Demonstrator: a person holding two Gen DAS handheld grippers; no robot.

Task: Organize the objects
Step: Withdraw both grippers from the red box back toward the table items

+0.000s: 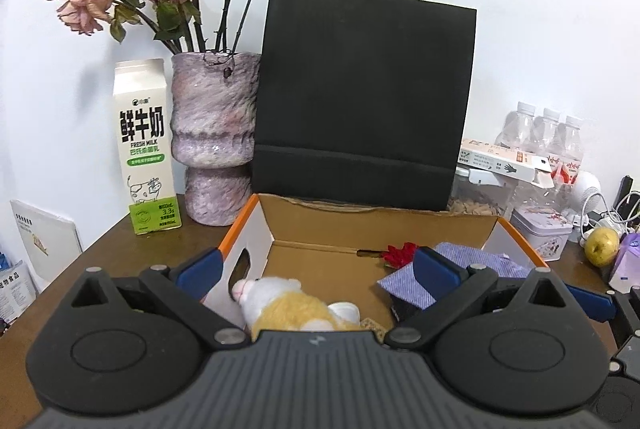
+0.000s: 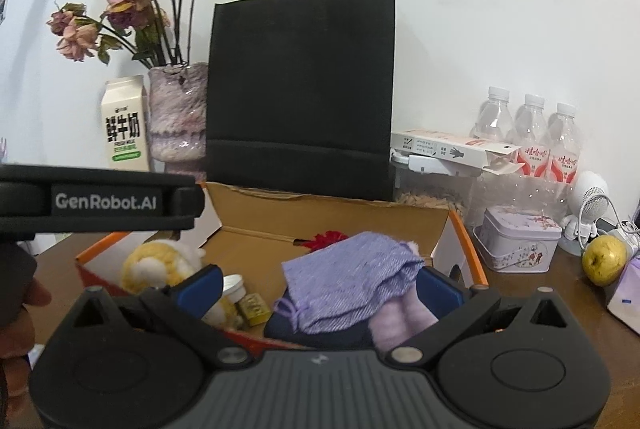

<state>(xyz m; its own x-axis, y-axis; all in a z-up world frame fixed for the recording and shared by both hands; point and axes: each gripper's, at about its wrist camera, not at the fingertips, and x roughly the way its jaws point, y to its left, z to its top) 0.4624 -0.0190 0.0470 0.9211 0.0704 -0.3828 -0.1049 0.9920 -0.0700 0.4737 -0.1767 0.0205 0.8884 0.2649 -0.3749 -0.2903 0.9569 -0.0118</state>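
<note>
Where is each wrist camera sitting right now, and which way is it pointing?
Left wrist: rides the left gripper, low over the cardboard box, facing the black bag; its own open fingers show.
Right wrist: rides the right gripper, further right, facing the same bag; open fingers show, plus the left gripper at its left edge.
Shared: box, plush toy, purple pouch.

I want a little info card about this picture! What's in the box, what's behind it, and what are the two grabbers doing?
Box: open cardboard box on a brown table
Inside: yellow-and-white plush toy, purple cloth pouch, red flower
Behind: black paper bag, vase of dried roses, milk carton
Right side: water bottles, apple
Left gripper: open, holding nothing
Right gripper: open, above the pouch
</note>
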